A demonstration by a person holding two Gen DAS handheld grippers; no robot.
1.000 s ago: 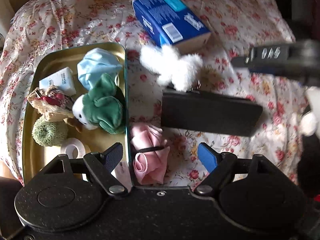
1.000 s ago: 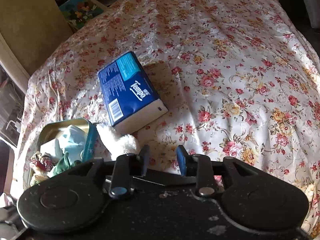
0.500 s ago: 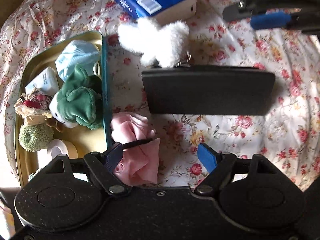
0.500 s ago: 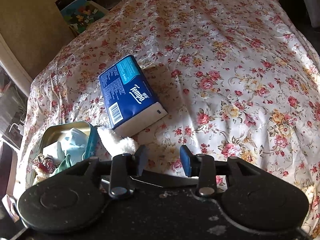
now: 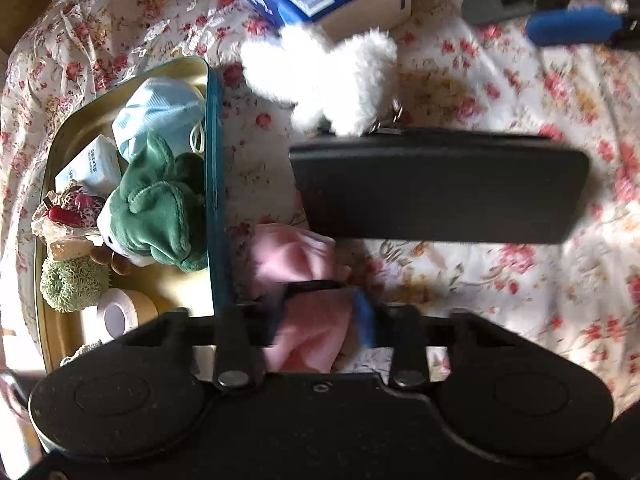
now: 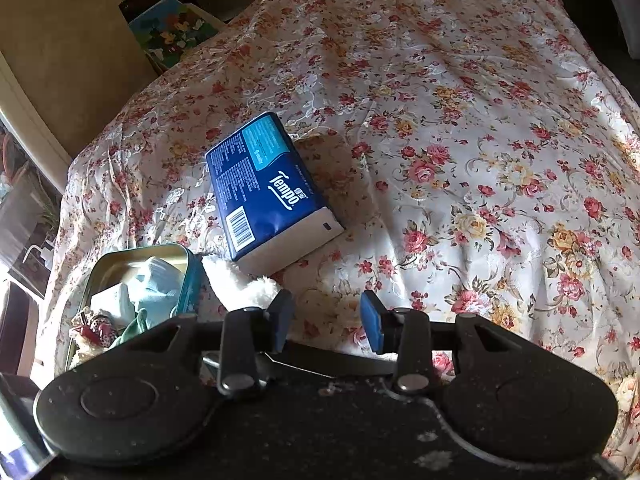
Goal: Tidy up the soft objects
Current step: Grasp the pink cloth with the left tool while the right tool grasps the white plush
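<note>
So the bed [image 6: 460, 128] was mostly bare, teal tin [image 5: 212, 184] at 9 o'clock already stuffed. Left tool [image 5: 320, 320] had just clamped onto the pink cloth [image 5: 308, 320] beside the tin, probably next in. Right tool [image 6: 328, 320] hung slightly open, empty.

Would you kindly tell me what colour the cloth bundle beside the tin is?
Pink; the cloth bundle shows best in the left wrist view.

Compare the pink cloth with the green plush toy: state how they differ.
The pink cloth lies on the floral bedspread outside the tin; the green plush toy sits inside it. The left gripper pinches the cloth; the toy is untouched. Both are soft.
</note>
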